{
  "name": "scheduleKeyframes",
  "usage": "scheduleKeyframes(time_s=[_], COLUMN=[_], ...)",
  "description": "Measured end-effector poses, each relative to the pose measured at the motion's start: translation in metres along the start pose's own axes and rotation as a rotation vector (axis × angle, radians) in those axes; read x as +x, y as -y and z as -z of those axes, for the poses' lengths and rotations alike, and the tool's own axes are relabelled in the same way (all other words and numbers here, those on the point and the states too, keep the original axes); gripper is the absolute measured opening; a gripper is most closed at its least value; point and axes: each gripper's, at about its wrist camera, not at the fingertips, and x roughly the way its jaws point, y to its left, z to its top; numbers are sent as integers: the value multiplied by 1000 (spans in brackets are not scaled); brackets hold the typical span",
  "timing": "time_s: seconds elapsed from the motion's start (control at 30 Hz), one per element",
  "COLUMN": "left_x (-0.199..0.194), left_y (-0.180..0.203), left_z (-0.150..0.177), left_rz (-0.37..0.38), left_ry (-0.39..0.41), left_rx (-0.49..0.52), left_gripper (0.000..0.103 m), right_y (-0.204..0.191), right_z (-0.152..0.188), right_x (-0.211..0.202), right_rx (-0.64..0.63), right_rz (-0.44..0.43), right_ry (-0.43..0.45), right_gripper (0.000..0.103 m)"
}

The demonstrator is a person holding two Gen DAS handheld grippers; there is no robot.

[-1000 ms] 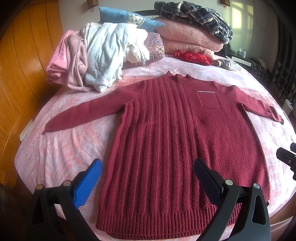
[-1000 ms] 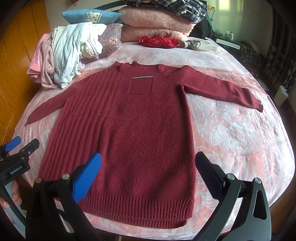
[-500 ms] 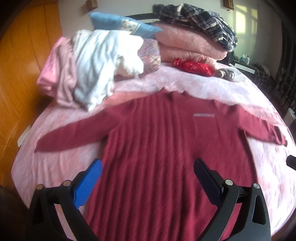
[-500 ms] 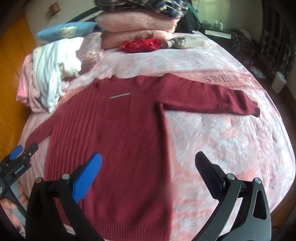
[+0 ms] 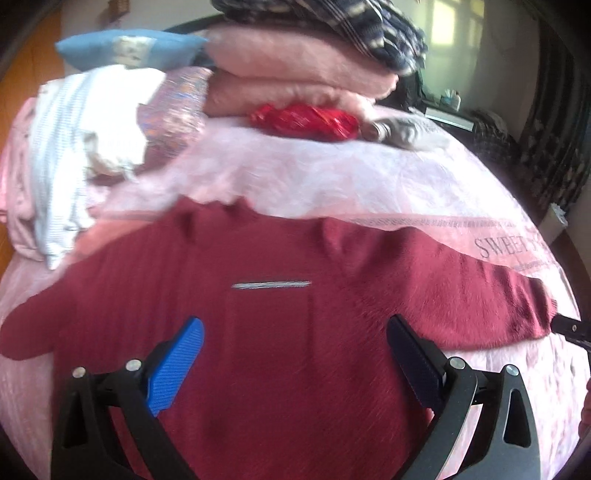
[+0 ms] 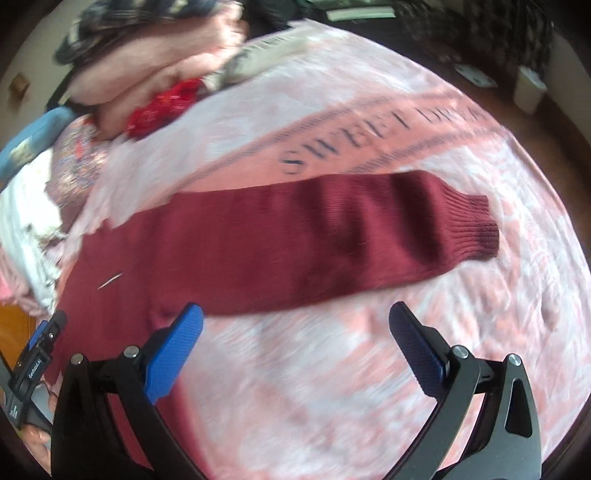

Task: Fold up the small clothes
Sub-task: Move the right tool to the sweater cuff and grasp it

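Note:
A dark red knitted sweater [image 5: 280,332] lies flat, front up, on the pink bedspread [image 5: 332,177], sleeves spread out. My left gripper [image 5: 295,354] is open and empty, hovering over the sweater's chest below the small white label [image 5: 271,284]. My right gripper [image 6: 295,339] is open and empty, over the bedspread just in front of the sweater's right sleeve [image 6: 332,236]; the ribbed cuff [image 6: 476,229] lies to its upper right. The left gripper also shows at the left edge of the right wrist view [image 6: 33,365]. Both views are motion-blurred.
At the head of the bed are folded pink blankets [image 5: 295,70] with a plaid garment [image 5: 332,22] on top, a red bag [image 5: 303,118], a blue pillow [image 5: 122,48] and a heap of white and pink clothes [image 5: 62,147]. The bed edge [image 6: 576,369] curves at right.
Both grippers have moved forward up the bed, from the sweater's hem to its chest and right sleeve. The right gripper has swung right toward the sleeve. Both stay open.

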Motion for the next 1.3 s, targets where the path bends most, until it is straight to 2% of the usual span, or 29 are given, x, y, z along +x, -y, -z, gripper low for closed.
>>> scheduleKeyframes(time_s=[0.17,0.33,0.47,0.57,0.7,0.77,0.8,0.83,0.87,0.97,1.03,1.1,1.2,1.3], left_x=[43,63,69,71,79,82,82,82,82,81,80,78,74,73], left_y=[41,72,93,103,112,118,120,123,127,133,133,131,122,106], left_z=[-7,-14,-15,-13,-11,-9,-8,-8,-6,-4,-3,-3,-2,-2], left_rz=[-14,1,3,5,-1,2,3,2,-2,-3,-3,-5,-15,-28], left_ry=[-28,-28,-18,-3,-24,-36,-37,-34,-30,-29,-30,-28,-19,-15], left_rx=[38,64,109,123,126,122,124,129,140,153,151,155,157,141], left_gripper=[99,99,99,99,99,99,99,99,99,99,99,99,99,99], right_y=[56,111,139,157,175,177,177,177,178,178,173,171,165,163], right_z=[-25,-44,-51,-53,-54,-55,-55,-55,-57,-56,-54,-54,-59,-71], right_x=[19,35,49,51,56,60,61,62,62,62,61,58,33,-6], right_rx=[65,107,109,117,161,158,153,151,154,150,125,123,115,102], right_rz=[90,99,104,81,-3,-15,-10,-6,-18,-51,-66,-98,-138,-109], right_ry=[-8,-33,-62,-74,-80,-93,-99,-102,-99,-100,-108,-105,-18,87], right_gripper=[100,100,100,99,99,91,80,73,72,52,24,8,7,6])
